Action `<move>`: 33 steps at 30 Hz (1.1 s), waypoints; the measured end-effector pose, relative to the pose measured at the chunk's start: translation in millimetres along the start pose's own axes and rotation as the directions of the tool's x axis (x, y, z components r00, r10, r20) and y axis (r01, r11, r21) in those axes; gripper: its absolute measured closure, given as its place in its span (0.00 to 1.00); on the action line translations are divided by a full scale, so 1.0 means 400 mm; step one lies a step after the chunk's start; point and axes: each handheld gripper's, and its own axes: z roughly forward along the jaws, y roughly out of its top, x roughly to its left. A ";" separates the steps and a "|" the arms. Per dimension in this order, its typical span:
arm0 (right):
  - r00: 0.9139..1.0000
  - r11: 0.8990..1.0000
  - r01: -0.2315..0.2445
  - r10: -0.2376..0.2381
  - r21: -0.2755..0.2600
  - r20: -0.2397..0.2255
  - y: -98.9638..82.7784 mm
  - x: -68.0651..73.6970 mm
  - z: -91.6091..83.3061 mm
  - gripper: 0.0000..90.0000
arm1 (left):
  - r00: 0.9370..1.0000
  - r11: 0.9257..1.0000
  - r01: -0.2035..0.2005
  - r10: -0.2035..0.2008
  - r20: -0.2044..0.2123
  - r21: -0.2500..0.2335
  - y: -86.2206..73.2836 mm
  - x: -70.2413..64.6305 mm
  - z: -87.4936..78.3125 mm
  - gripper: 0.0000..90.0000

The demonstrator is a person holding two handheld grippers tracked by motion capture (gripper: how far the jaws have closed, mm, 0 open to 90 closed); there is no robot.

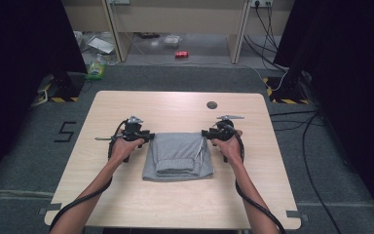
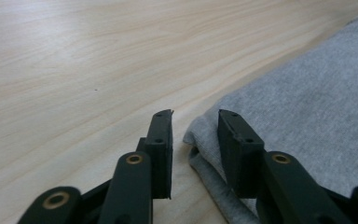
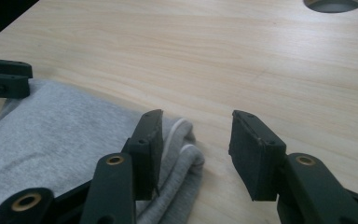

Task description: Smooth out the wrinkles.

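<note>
Jaws parted on both grippers — left gripper (image 1: 146, 136) and right gripper (image 1: 206, 132) flank the far corners of the folded grey sweatpants (image 1: 177, 156), apparently letting go — the garment lies mid-tabletop (image 1: 126, 105), a round hole (image 1: 212, 105) beyond it.

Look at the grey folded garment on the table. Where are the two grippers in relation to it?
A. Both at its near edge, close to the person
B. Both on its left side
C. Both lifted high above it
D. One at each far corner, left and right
D: in the high view the left gripper is at the far left corner of the grey folded garment and the right gripper at its far right corner.
</note>
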 end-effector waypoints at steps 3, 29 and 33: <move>1.000 1.000 -0.009 0.009 -0.014 0.009 -0.002 -0.007 -0.018 0.58 | 1.000 1.000 0.021 -0.021 -0.005 -0.013 0.001 0.007 -0.018 0.68; 0.993 0.992 0.120 -0.121 -0.038 -0.015 -0.068 0.073 -0.181 0.49 | 0.996 1.000 -0.009 0.011 0.087 -0.022 -0.122 -0.053 -0.233 0.42; 0.991 0.990 0.137 -0.137 -0.040 0.002 -0.083 0.081 -0.210 0.48 | 0.995 1.000 -0.013 0.016 0.096 -0.029 -0.150 -0.064 -0.259 0.40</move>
